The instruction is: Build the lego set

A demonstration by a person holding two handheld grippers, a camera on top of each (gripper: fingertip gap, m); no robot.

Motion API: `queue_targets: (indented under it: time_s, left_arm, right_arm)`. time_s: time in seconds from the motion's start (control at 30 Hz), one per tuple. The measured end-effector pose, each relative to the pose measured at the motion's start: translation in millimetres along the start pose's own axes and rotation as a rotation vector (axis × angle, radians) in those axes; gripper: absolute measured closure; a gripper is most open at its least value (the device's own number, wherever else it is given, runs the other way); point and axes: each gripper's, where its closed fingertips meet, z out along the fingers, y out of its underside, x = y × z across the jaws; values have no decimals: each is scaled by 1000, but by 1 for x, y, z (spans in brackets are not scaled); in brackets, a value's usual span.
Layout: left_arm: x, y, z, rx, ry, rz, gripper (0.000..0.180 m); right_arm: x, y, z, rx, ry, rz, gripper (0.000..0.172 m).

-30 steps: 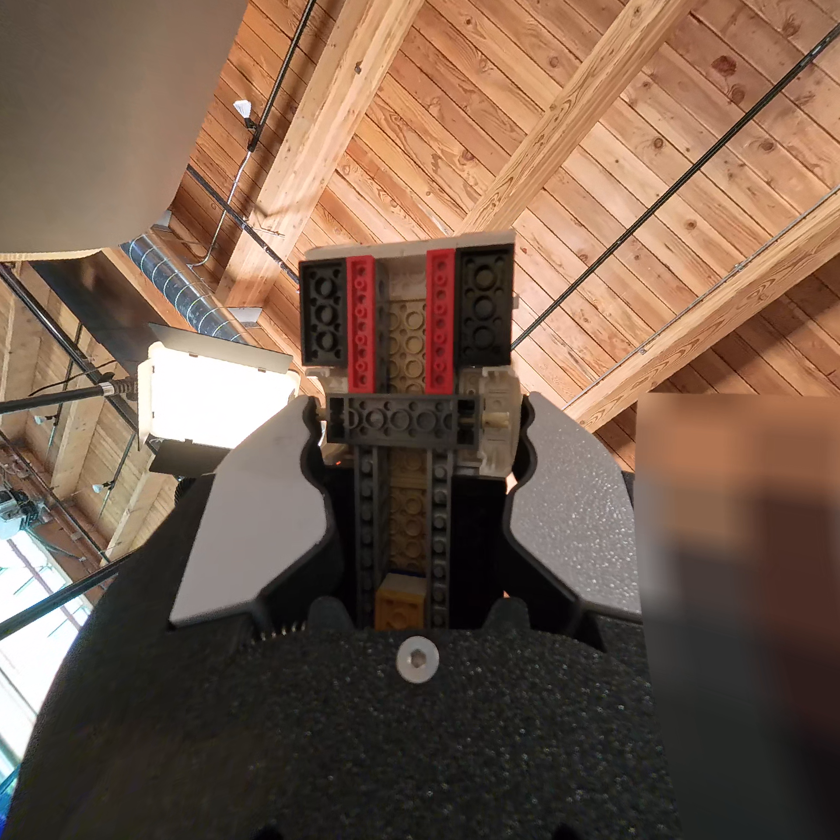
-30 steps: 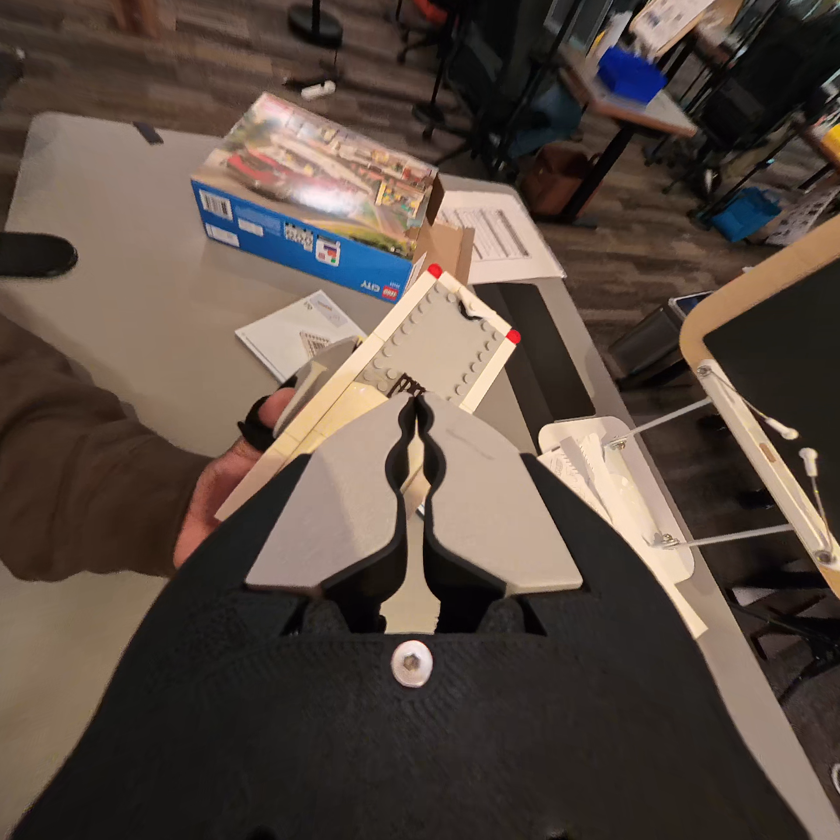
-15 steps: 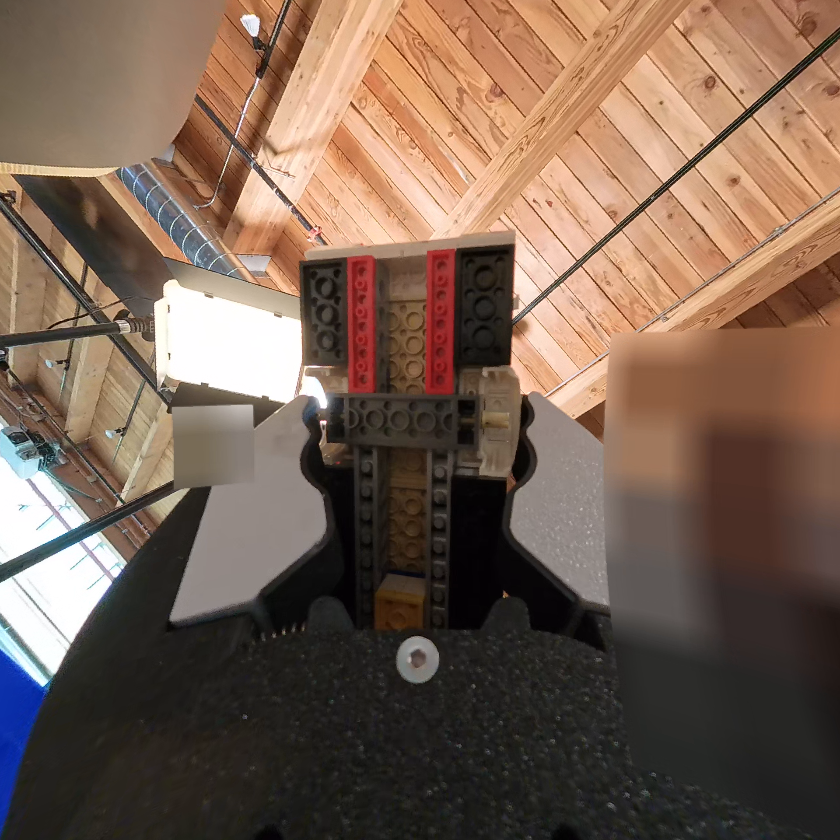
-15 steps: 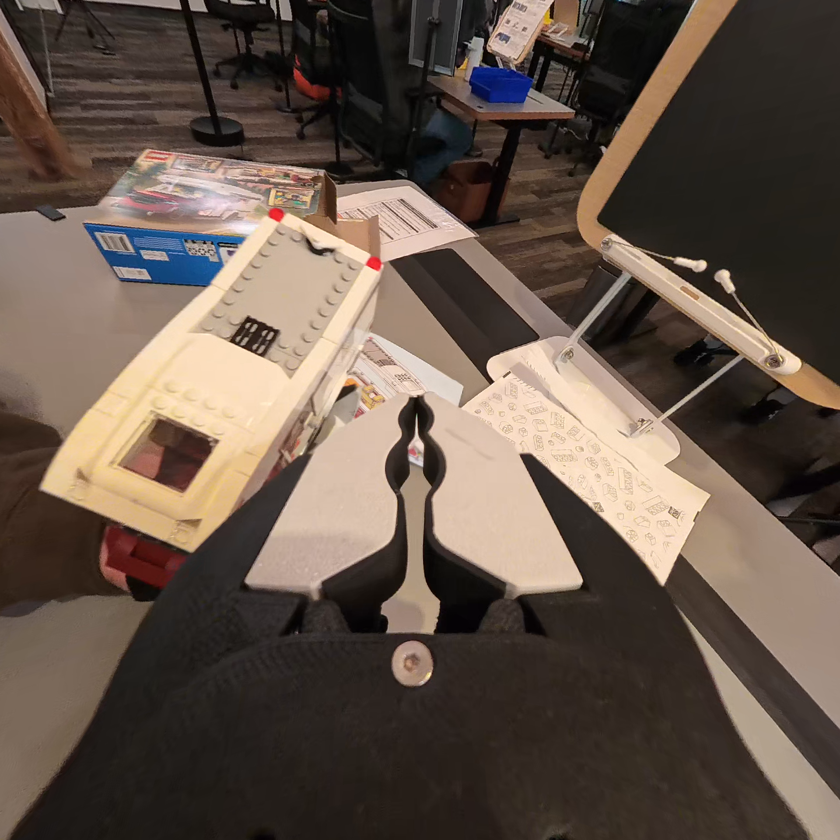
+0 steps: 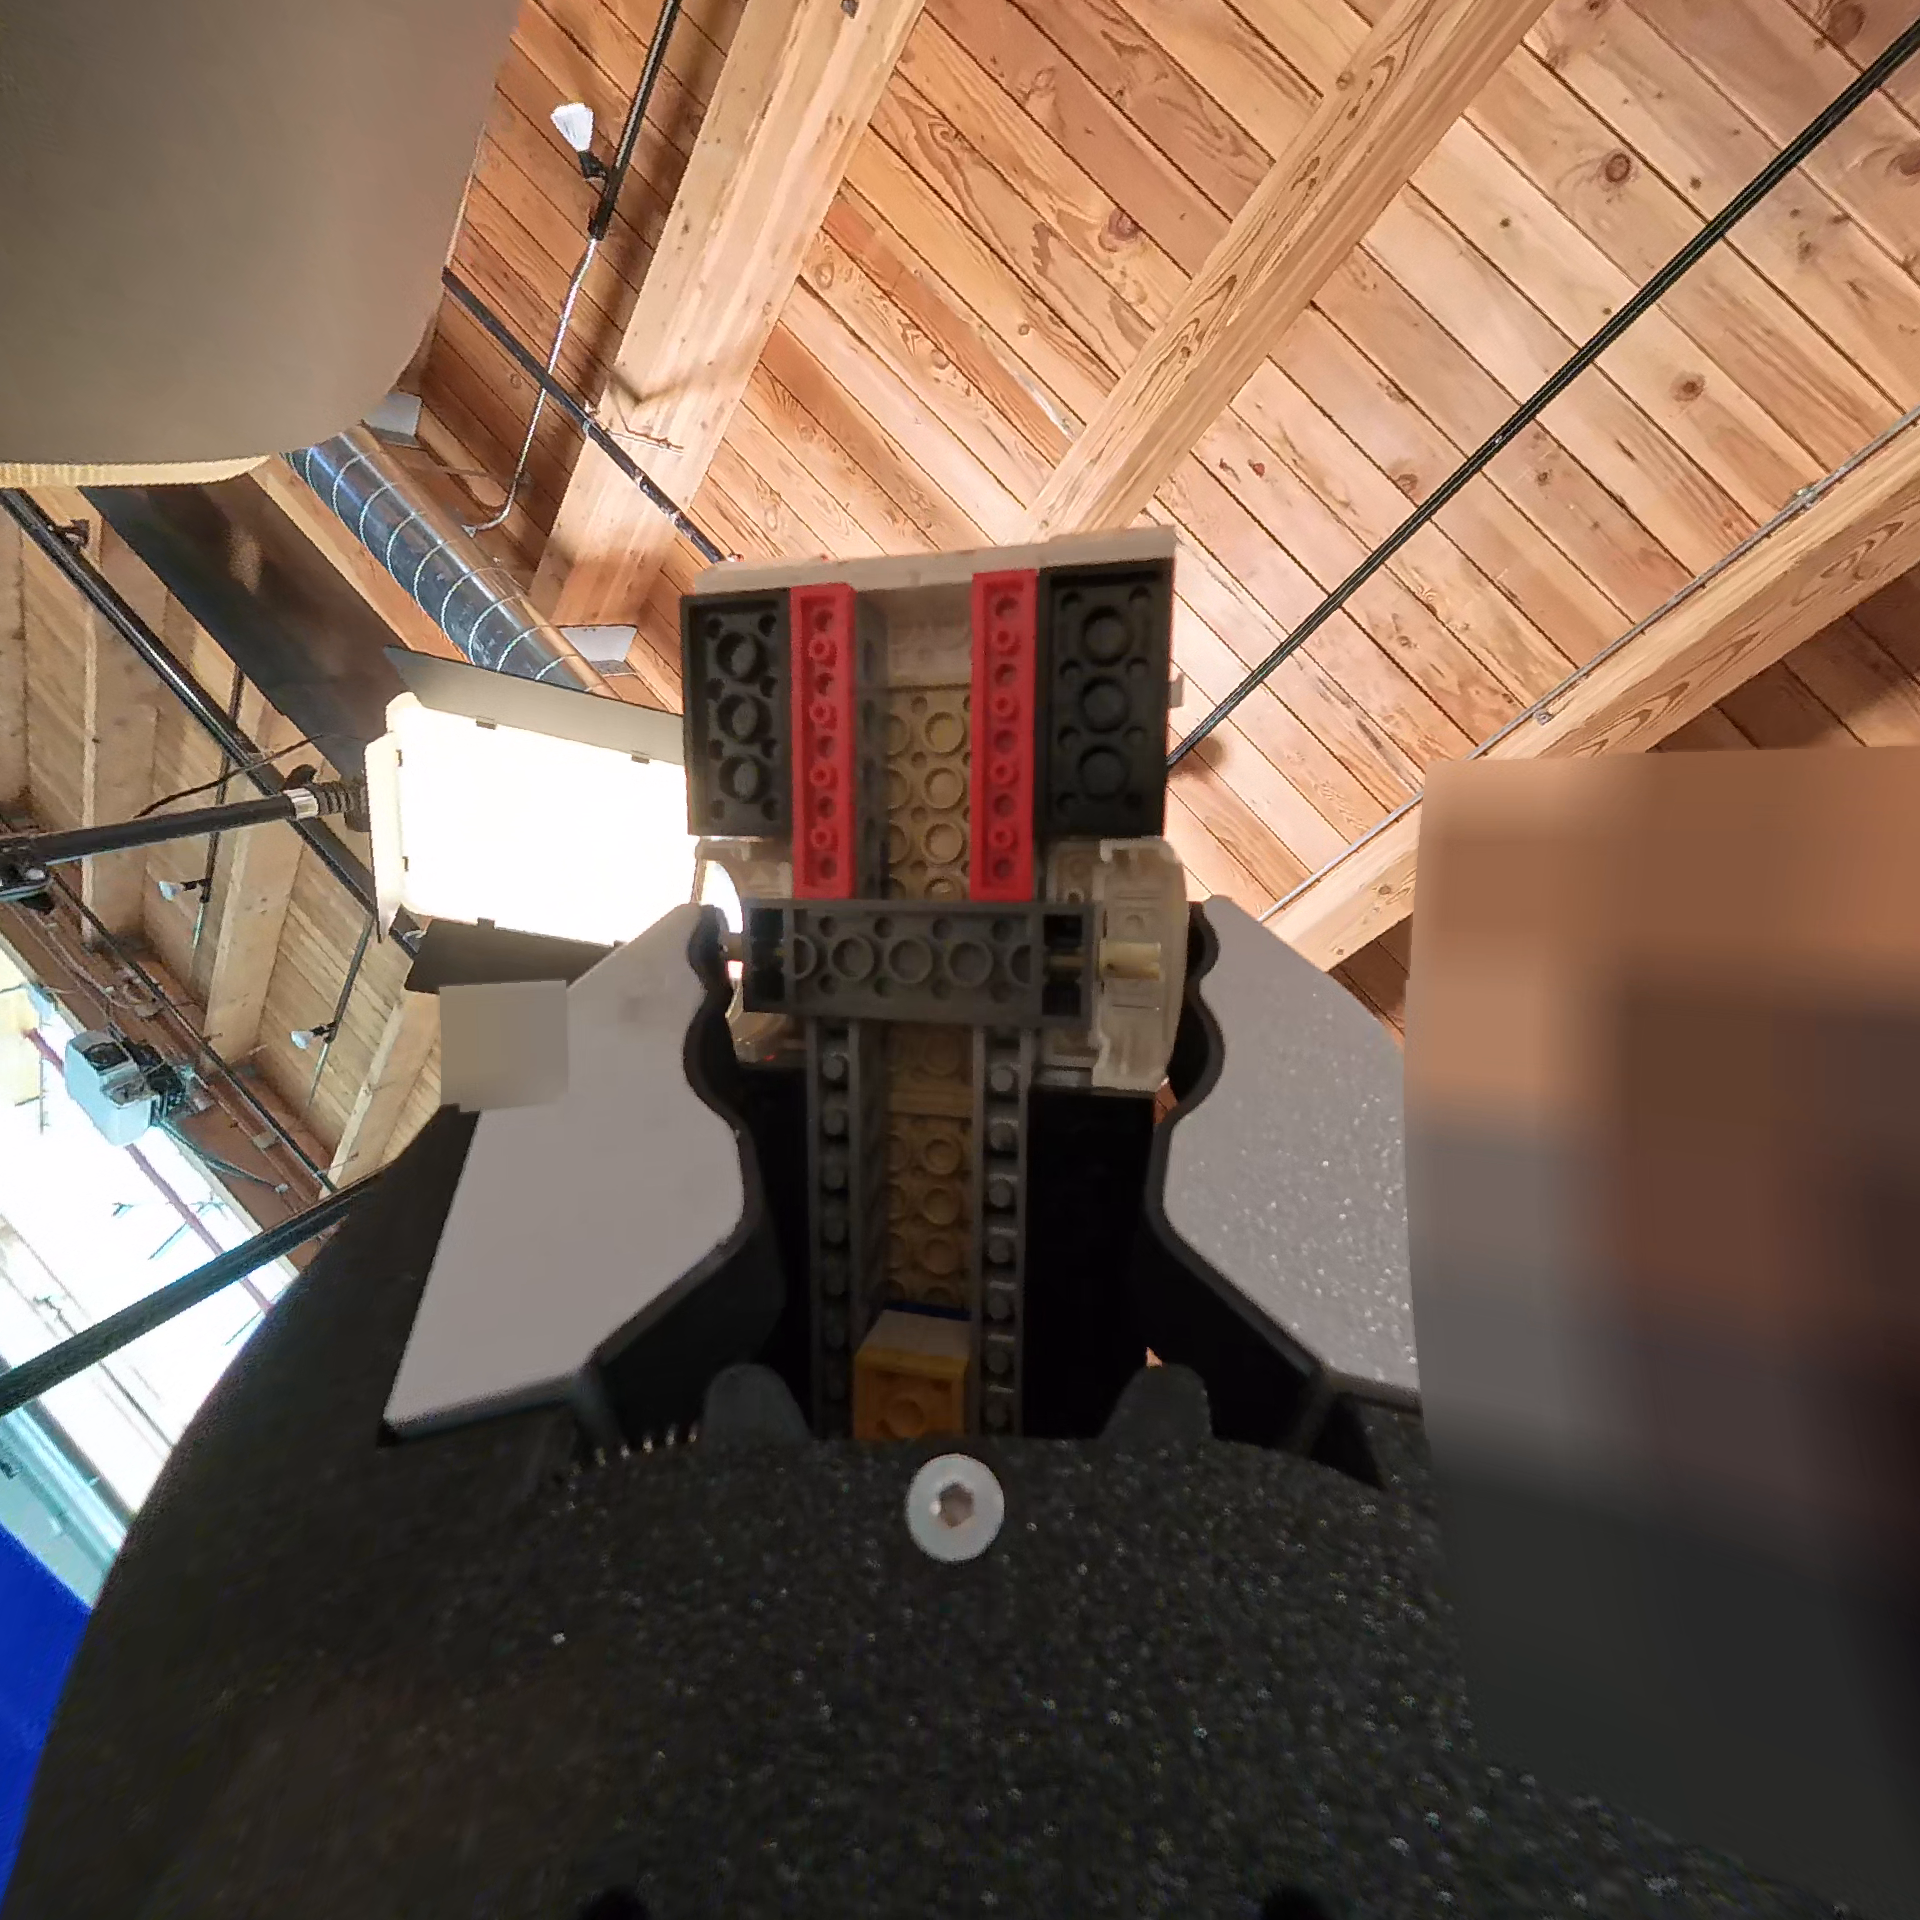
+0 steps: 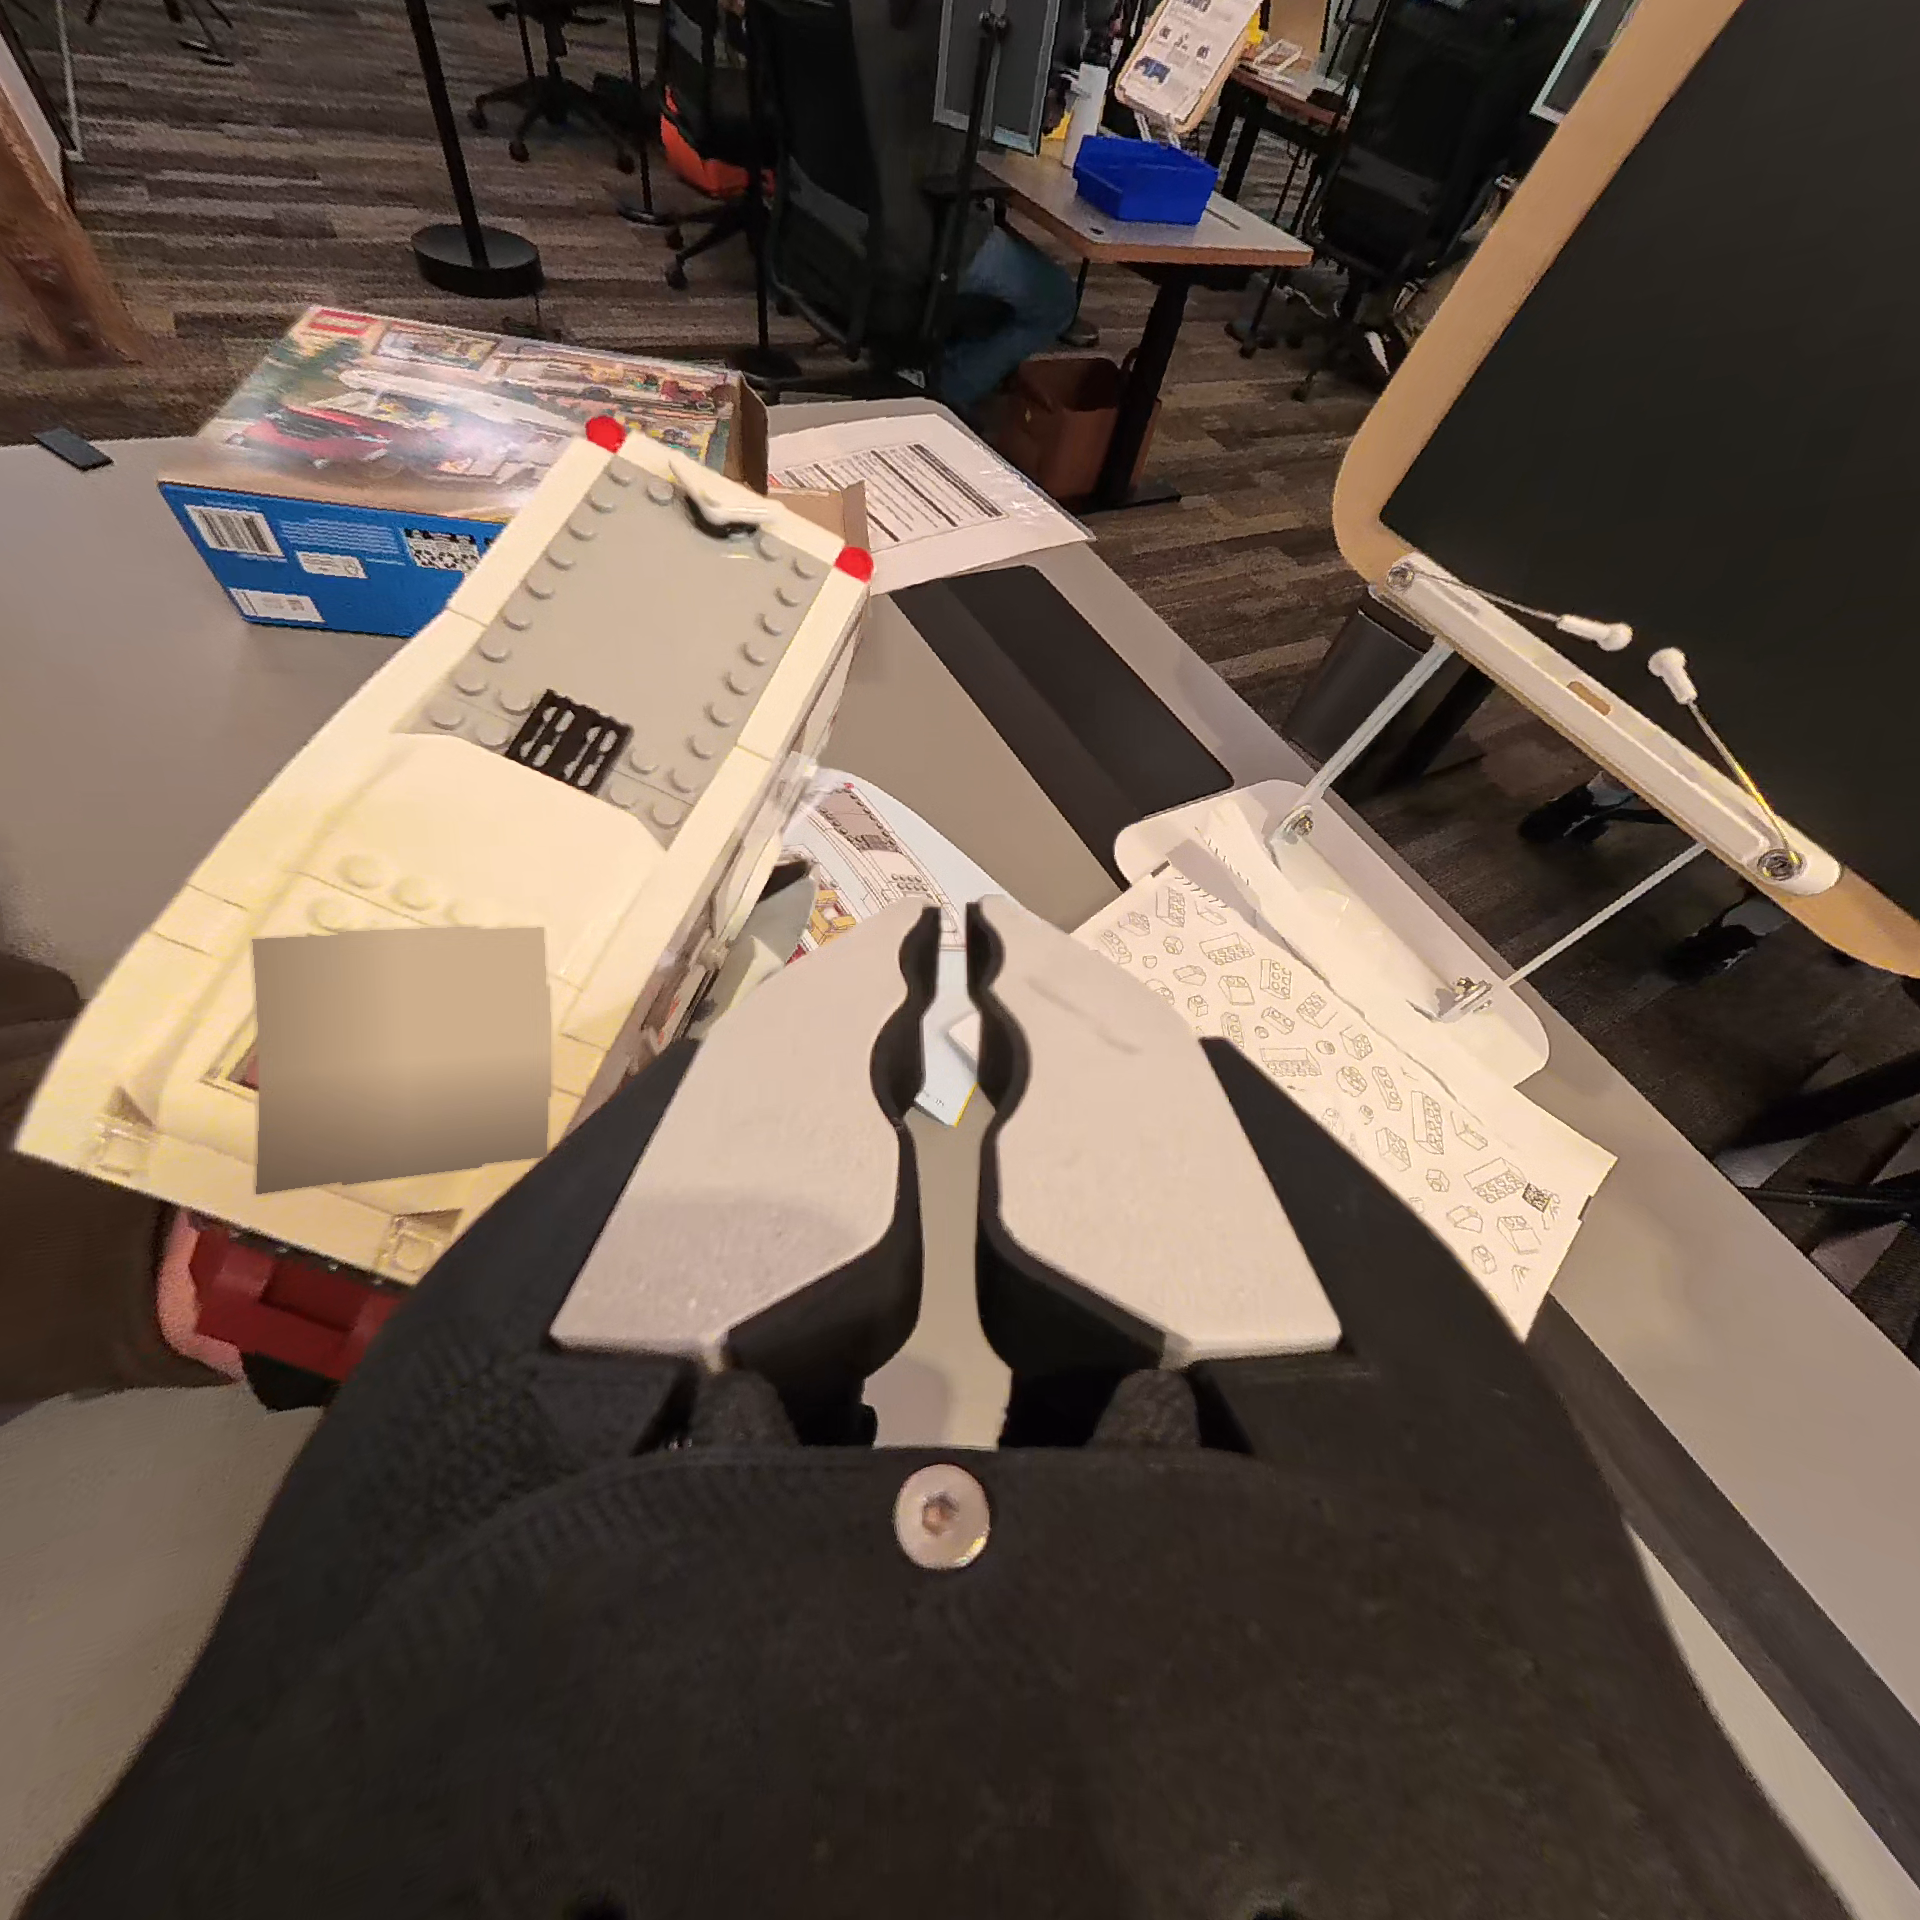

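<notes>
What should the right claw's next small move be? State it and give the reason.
Probably open wider and swing left toward the brick vehicle. The right claw shows only a thin gap between its fingers, with nothing in it, over the instruction booklet, while the left claw grips the vehicle's underside with both fingers against it.

Glossy plastic brick model (image 6: 582,748) left of the jaws, printed paper sheet (image 6: 1340,1060) right, matt desk (image 6: 125,665); knotty wooden ceiling (image 5: 1143,312) overhead.
</notes>
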Motion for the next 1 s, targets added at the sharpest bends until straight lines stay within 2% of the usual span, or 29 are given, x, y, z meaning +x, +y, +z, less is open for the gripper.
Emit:
queue_targets:
  time_s: [0.17,0.33,0.5,0.67,0.83,1.0]
  left_arm:
    - [5,-3,0,49,7,-19,97]
    - [1,23,-21,34,-44,-115,97]
    - [-10,55,-32,-10,-89,-226,97]
    - [-12,72,-35,-42,-81,-298,97]
    - [-17,67,-36,-30,-98,-288,97]
    - [-16,59,-34,-24,-98,-261,97]
  right_arm:
    - [-5,-8,-10,20,21,-8,162]
    - [0,2,-23,19,70,22,160]
    - [0,39,-30,-51,91,62,159]
    - [0,78,-28,-108,84,136,155]
    - [-4,103,-14,-157,49,168,154]
    - [-4,113,-6,-162,62,171,154]
